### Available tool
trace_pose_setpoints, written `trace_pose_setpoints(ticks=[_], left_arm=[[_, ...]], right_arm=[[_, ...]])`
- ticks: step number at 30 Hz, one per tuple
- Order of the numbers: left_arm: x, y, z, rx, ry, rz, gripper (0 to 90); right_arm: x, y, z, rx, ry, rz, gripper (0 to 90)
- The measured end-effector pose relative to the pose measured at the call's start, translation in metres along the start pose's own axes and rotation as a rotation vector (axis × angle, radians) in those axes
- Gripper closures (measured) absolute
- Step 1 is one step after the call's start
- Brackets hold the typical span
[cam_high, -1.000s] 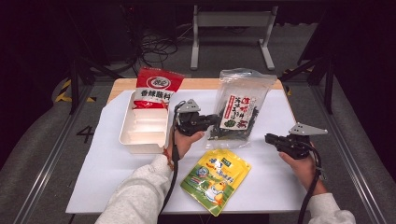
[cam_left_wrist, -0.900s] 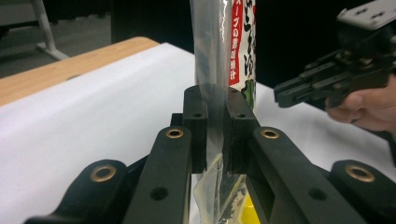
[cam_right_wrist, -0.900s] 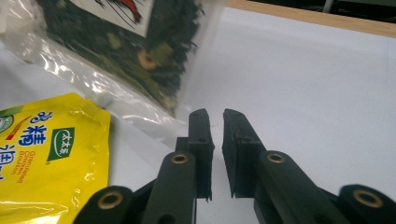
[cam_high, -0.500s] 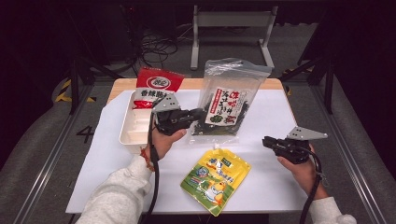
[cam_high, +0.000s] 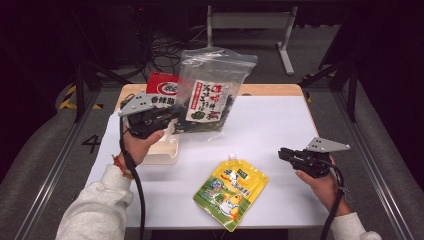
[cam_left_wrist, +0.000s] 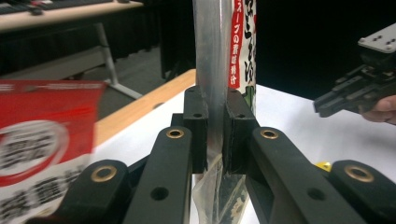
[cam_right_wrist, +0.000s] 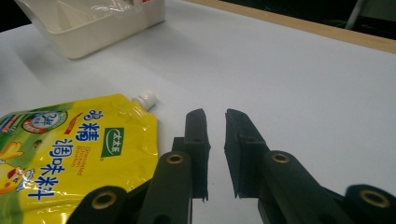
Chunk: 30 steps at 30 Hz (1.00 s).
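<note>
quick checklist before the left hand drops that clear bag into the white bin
1. Left gripper clamped on the clear seaweed bag: ok.
2. Bag lifted clear of the table: ok.
3. Bag over the white bin: not ok, it hangs beside it.
4. Room in the bin beside the red packet: cannot tell.
5. Right gripper empty, out of the way: ok.
6. Yellow pouch clear of the path: ok.

The seaweed bag (cam_high: 210, 92) hangs above the table (cam_high: 280, 125), right of the tray (cam_high: 162, 152); the pouch (cam_high: 231, 191) lies nearer
</note>
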<state>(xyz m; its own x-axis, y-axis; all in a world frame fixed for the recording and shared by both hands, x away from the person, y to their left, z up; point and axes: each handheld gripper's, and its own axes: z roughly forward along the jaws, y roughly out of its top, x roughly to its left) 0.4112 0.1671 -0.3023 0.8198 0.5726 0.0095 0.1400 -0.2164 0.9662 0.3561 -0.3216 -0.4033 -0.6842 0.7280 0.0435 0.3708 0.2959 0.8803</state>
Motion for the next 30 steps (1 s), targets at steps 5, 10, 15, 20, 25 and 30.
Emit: trace_pose_setpoints(ticks=[5, 10, 15, 20, 25, 30], left_arm=[[0.018, -0.006, -0.023, 0.001, 0.058, 0.020, 82.8], [0.038, -0.024, -0.044, -0.007, 0.123, -0.016, 82.8], [0.055, -0.040, -0.058, -0.022, 0.186, -0.042, 82.8], [0.066, -0.055, -0.063, -0.034, 0.225, -0.046, 82.9], [0.070, -0.073, -0.048, -0.016, 0.237, -0.041, 83.0], [0.075, -0.084, -0.038, -0.014, 0.225, -0.045, 83.1]], right_arm=[[0.005, -0.001, 0.004, 0.006, 0.023, 0.001, 78.2], [0.009, -0.001, 0.005, 0.011, 0.029, -0.009, 78.1], [0.011, -0.005, 0.005, 0.024, 0.027, -0.018, 78.0], [0.011, -0.008, 0.001, 0.030, 0.014, -0.010, 77.6], [0.012, -0.009, 0.002, 0.037, 0.014, -0.015, 77.2], [0.013, -0.010, 0.003, 0.047, 0.016, -0.024, 76.6]])
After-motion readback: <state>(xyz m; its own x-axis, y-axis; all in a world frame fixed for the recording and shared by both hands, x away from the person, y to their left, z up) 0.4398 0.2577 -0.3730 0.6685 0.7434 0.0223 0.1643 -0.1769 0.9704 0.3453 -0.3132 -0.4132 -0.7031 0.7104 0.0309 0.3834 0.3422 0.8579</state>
